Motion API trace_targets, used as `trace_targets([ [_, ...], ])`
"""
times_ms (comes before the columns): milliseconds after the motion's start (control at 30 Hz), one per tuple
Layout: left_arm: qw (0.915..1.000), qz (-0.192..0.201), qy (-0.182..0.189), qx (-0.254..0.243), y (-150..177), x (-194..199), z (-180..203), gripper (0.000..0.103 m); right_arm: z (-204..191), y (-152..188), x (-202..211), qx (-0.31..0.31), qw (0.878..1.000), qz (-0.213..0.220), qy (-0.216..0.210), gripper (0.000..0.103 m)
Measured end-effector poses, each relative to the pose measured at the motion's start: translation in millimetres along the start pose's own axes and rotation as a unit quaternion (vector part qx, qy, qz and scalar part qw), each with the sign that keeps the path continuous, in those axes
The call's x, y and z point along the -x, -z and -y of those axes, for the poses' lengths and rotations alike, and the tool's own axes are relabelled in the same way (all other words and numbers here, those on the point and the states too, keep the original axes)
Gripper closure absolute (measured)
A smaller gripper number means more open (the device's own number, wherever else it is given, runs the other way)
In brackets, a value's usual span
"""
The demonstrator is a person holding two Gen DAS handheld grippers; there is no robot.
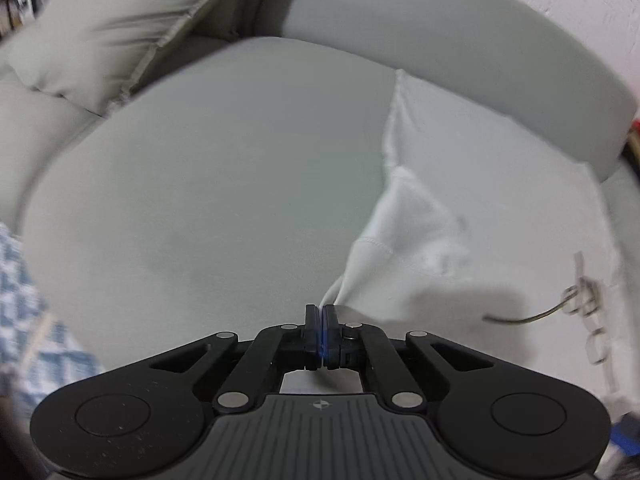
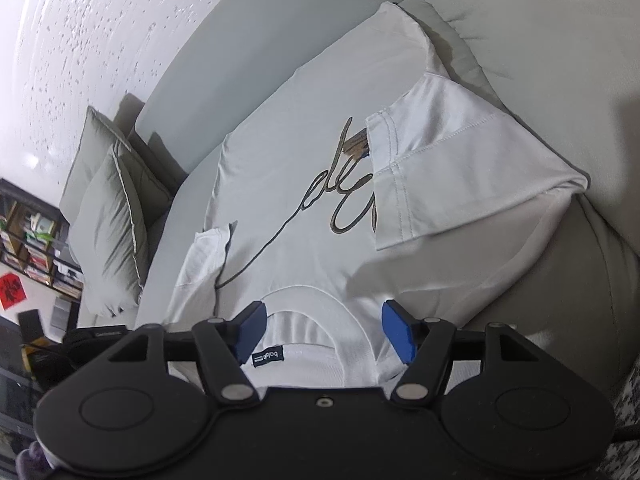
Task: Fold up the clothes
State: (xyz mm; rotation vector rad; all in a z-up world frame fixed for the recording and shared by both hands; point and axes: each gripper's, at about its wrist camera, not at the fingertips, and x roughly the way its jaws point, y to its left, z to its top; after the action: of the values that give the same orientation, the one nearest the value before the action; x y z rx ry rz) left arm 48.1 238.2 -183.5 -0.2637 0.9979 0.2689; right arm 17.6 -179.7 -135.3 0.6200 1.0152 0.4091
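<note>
A white T-shirt [image 2: 300,160] with a dark script print [image 2: 348,184] lies spread on a grey sofa seat [image 1: 200,180]. One sleeve [image 2: 460,168] is folded over onto its front. In the left wrist view the shirt [image 1: 460,200] fills the right side, and my left gripper [image 1: 322,312] is shut on a pinched bit of its near edge. My right gripper [image 2: 324,328] stands open just above the collar. The neck label [image 2: 269,357] lies between its blue pads [image 2: 252,328], which touch no fabric.
Grey-green cushions [image 2: 108,208] lean at the sofa's far end, seen as cushions [image 1: 100,40] in the left wrist view. The curved backrest [image 1: 480,52] runs behind the shirt. A blue-white patterned cloth [image 1: 24,320] lies at the left edge. A bookshelf [image 2: 28,240] stands beyond the sofa.
</note>
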Motion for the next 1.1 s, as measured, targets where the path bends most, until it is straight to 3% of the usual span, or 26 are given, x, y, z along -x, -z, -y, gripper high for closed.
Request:
trace_targets([
  [100,0.9998,-0.008,-0.011,-0.015,8,4,-1,0.101,-7,0,-2,0.020,1.000,-0.002,0.010,0.036],
  [267,0.9993,0.028,-0.017,-0.020,10,30,-8,0.099,-15,1,-1,0.051,0.998,-0.006,0.024,0.034],
  [400,0.9983,0.051,-0.006,-0.028,-7,33,-3,0.098,-17,1,-3,0.055,0.998,-0.007,0.030,0.033],
  [533,0.9980,0.051,0.018,-0.031,-21,17,12,0.097,-19,2,-1,0.056,0.998,-0.005,0.033,0.033],
  [600,0.9976,0.050,0.040,-0.026,-25,7,18,0.097,-19,2,0,0.057,0.998,-0.002,0.034,0.038],
  [667,0.9966,0.049,0.063,-0.020,-29,-4,23,0.096,-18,2,2,0.059,0.998,-0.001,0.038,0.054],
  [733,0.9977,0.026,0.052,-0.036,-29,-21,29,0.094,-16,1,3,0.055,0.998,-0.002,0.042,0.059],
  [867,0.9968,-0.035,-0.046,-0.056,-17,-32,29,0.092,-14,0,8,0.054,0.997,-0.004,0.046,0.059],
  [1000,0.9892,-0.037,-0.131,-0.055,-8,-7,3,0.089,-8,-10,24,0.056,0.998,0.007,0.043,0.059],
  [1100,0.9927,-0.003,-0.115,-0.035,-7,9,-13,0.091,-2,-29,32,0.067,0.996,0.030,0.058,0.059],
])
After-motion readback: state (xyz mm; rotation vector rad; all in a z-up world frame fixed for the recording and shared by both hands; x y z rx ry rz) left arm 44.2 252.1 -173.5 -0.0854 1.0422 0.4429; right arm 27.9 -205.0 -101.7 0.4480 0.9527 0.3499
